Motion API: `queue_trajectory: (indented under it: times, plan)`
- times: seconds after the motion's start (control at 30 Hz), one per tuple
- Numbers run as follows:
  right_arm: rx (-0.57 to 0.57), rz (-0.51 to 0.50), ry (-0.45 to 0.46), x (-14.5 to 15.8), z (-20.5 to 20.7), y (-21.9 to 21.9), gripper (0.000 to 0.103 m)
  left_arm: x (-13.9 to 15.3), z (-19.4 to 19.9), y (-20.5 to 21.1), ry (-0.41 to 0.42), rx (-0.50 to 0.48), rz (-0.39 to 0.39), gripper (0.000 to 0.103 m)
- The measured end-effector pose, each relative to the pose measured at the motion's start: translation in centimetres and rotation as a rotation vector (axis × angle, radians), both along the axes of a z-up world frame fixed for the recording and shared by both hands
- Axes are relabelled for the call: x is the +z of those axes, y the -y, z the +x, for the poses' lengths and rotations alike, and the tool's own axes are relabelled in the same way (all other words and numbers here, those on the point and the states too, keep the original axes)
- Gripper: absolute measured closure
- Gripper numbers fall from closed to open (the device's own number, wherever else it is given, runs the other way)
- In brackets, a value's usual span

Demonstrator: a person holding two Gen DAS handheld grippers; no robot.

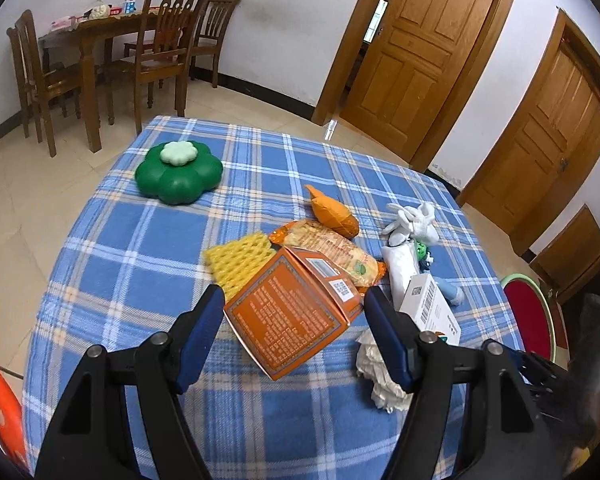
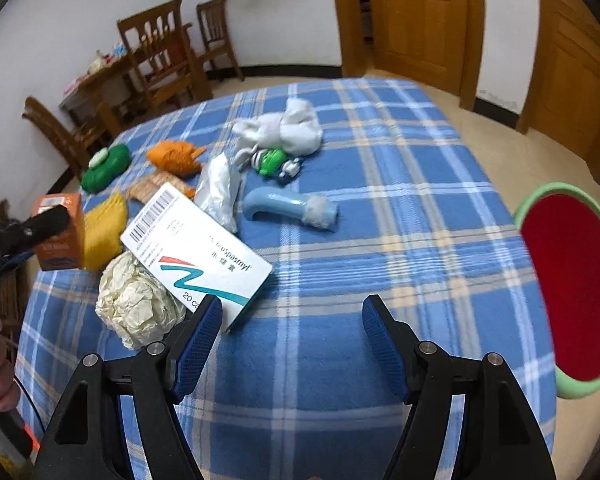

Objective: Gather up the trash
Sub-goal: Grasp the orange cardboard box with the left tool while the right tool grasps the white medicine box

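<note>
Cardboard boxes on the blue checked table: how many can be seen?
2. The orange box is between the fingers of the left gripper, tilted, at the table's near side. The white medicine box lies flat beside it, leaning on the crumpled paper ball. Others may be hidden.

Blue plaid table (image 2: 380,240): white carton (image 2: 204,248), crumpled paper (image 2: 136,304), blue tube (image 2: 288,208).
</note>
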State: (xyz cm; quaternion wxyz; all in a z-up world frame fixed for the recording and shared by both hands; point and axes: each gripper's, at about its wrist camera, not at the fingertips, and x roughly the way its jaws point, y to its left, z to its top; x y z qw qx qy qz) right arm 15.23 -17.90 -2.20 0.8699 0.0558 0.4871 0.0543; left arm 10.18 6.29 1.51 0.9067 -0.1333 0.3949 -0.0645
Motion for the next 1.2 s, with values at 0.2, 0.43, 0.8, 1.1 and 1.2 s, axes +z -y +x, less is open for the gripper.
queue_trajectory:
  times: [0.2,0.43,0.8,1.1,1.2]
  plan:
    - [0.109,-0.052,0.016,0.2,0.7,-1.5,0.015,-0.2,-0.8,-1.4,-0.007,0.038,-0.008,0.031]
    - [0.232,-0.134,0.047,-0.1,1.8,-4.4,0.015,-1.0,-1.4,-2.1,-0.033,0.059,-0.011,0.031]
    - [0.179,-0.003,0.004,-0.8,2.0,-3.3,0.037,-1.0,-2.1,-2.2,-0.032,0.058,-0.009,0.031]
    - [0.077,0.106,0.068,1.2,-1.1,0.0,0.037,0.2,-2.8,-0.3,-0.006,0.020,-0.007,0.031]
    - [0.022,0.145,0.089,2.0,-2.3,1.7,0.037,0.6,-3.0,0.5,-0.002,0.003,-0.012,0.031]
